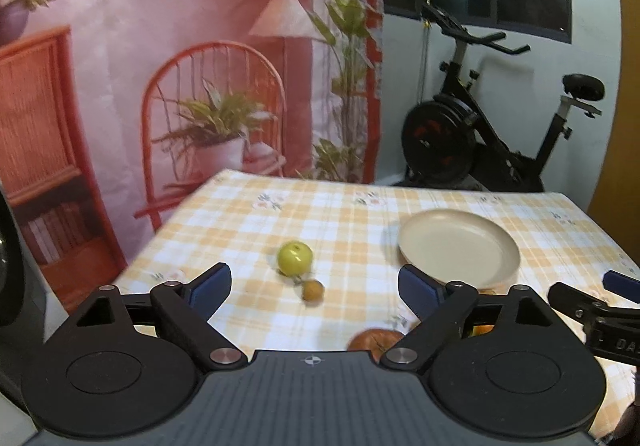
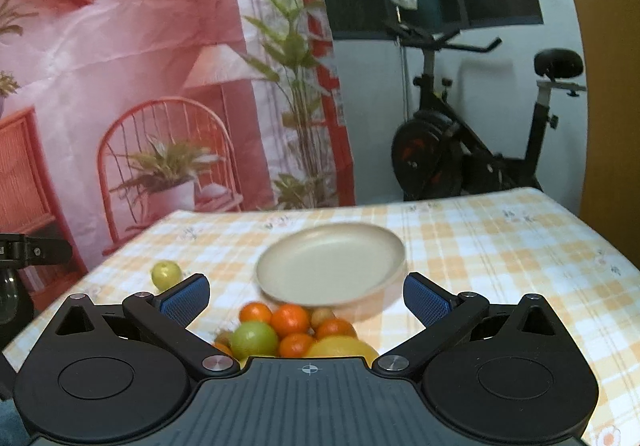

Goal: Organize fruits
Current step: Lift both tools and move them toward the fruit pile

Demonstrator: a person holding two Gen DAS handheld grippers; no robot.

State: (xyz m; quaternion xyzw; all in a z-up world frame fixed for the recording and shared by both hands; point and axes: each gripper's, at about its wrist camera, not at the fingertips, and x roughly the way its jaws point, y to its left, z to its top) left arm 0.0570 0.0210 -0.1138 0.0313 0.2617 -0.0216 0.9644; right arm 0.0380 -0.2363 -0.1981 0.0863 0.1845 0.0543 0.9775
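Fruits lie on a table (image 1: 248, 214) covered with a soft yellow-and-white checked cloth printed with small flowers. In the right wrist view a tight heap sits just below the plate (image 2: 332, 266): glossy round oranges (image 2: 290, 320), a smooth green apple (image 2: 254, 340), a yellow fruit (image 2: 342, 347) with a broad curved side, and a small dull brown fruit (image 2: 322, 316) at the heap's far edge. The plate is beige, round and shallow, with a low raised rim and a matte bare inside.

Away from the heap, to its left, a second green fruit (image 1: 295, 258) stands alone — round, shiny, with a dimple on top. Just beside it on the near side lies a small brownish round fruit (image 1: 312, 290), rough-looking. A reddish fruit (image 1: 374, 340) peeps out at the near edge of the left wrist view, half hidden by the tool's body.

The left gripper (image 1: 314, 288) has its jaws wide apart, blue ribbed pads facing each other, nothing pressed between them; the lone green fruit and its brown neighbour sit on the cloth in line with the gap. The right gripper (image 2: 306, 298) likewise holds its jaws spread wide and grips nothing — the heap lies below the gap, the plate beyond it.
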